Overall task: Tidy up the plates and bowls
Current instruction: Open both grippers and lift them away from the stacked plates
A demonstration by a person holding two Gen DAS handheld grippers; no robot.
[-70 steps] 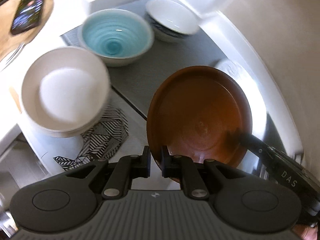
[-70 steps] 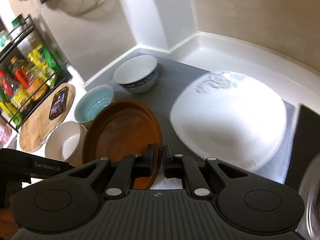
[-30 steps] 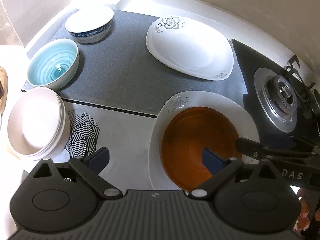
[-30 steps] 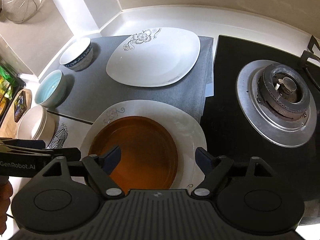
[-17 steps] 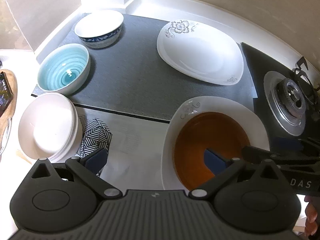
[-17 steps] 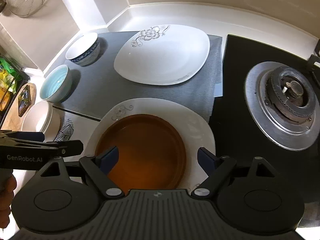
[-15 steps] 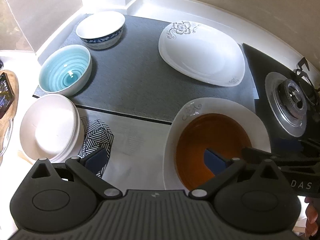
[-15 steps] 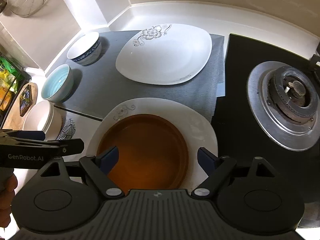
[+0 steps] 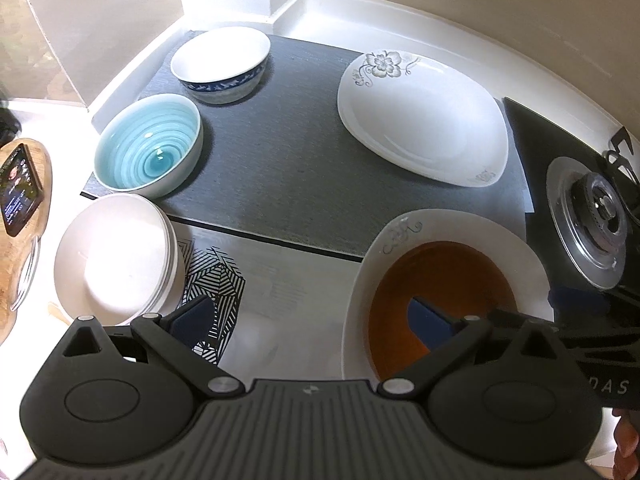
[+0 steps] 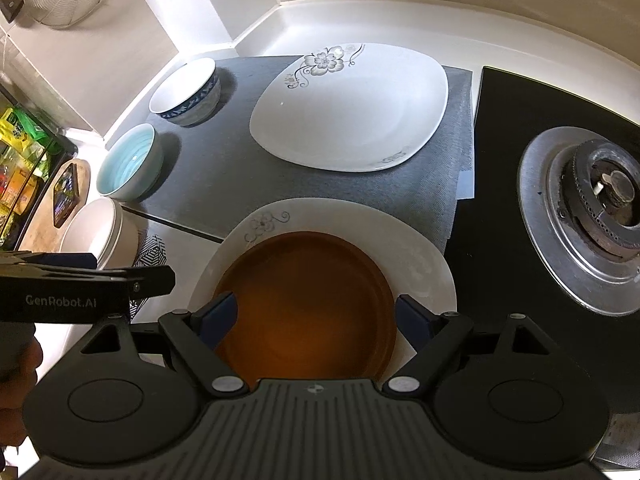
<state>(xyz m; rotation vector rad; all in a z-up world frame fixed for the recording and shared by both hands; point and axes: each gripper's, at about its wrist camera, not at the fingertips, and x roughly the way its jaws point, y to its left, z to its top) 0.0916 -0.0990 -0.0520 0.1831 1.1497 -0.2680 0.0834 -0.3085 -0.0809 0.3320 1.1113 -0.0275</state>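
A brown plate [image 9: 448, 276] [image 10: 308, 292] lies on a white flowered plate [image 9: 404, 232] [image 10: 424, 264] at the counter's front. A second white flowered plate [image 9: 424, 116] [image 10: 352, 112] lies on the grey mat [image 9: 272, 176] behind it. A blue-rimmed bowl [image 9: 220, 64] [image 10: 186, 92], a turquoise bowl [image 9: 148, 152] [image 10: 128, 164] and a stack of white bowls [image 9: 112, 256] [image 10: 96, 236] stand at the left. My left gripper [image 9: 310, 316] is open above the counter, left of the brown plate. My right gripper [image 10: 314, 316] is open above the brown plate. Both are empty.
A gas burner [image 9: 592, 216] [image 10: 592, 216] on a black hob is at the right. A phone [image 9: 18, 188] lies on a wooden board at the far left. A patterned paper [image 9: 216, 288] lies under the white bowl stack. Walls close the back.
Both grippers were shut on the brown plate and carried it; it now rests on the white flowered plate. Both grippers have opened and drawn back and up.
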